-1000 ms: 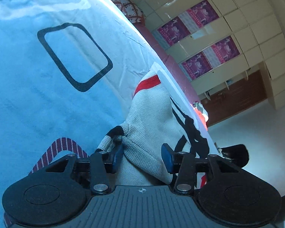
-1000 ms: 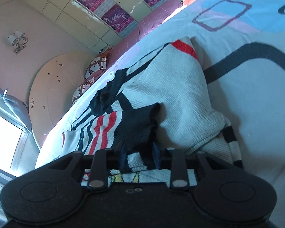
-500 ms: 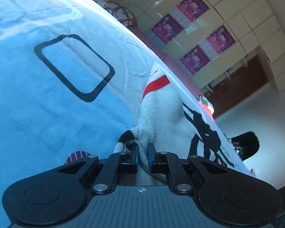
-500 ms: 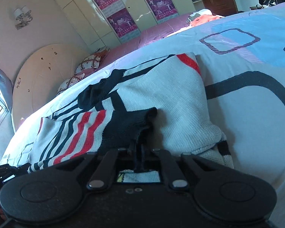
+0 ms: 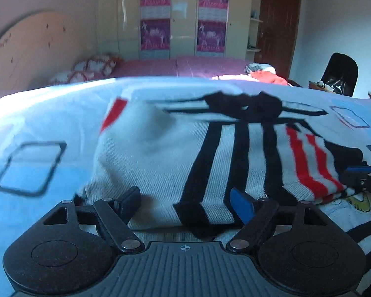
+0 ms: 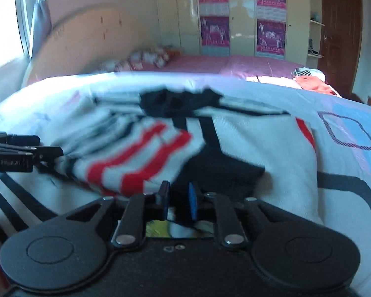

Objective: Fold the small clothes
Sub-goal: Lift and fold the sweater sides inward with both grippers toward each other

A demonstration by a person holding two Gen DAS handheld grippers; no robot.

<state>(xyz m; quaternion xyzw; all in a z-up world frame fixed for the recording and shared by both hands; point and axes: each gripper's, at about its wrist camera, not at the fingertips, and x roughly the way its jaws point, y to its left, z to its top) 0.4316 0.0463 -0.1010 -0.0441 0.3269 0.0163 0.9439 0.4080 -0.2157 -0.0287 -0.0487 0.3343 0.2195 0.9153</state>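
A small white knit sweater [image 5: 160, 163] with black and red stripes lies partly folded on the bed; it also shows in the right wrist view [image 6: 259, 143]. My left gripper [image 5: 185, 201] is open, its fingers spread either side of the sweater's near edge. My right gripper [image 6: 178, 199] has its jaws a narrow gap apart around the black cuff of the folded-over sleeve [image 6: 220, 170]; whether it still pinches the cloth is unclear. The right gripper also shows at the right edge of the left wrist view [image 5: 366, 175], and the left gripper at the left edge of the right wrist view [image 6: 17, 153].
The bed sheet [image 5: 29, 165] is white and light blue with dark square outlines. Behind it are a pink bed [image 5: 175, 66] with pillows [image 5: 96, 64], a wardrobe with posters [image 5: 183, 14], a brown door [image 5: 277, 22] and a dark chair [image 5: 341, 71].
The left gripper shut on the sweater's edge half a second ago and has now opened. Both cameras have levelled out, and the striped sleeve now lies folded across the sweater's body.
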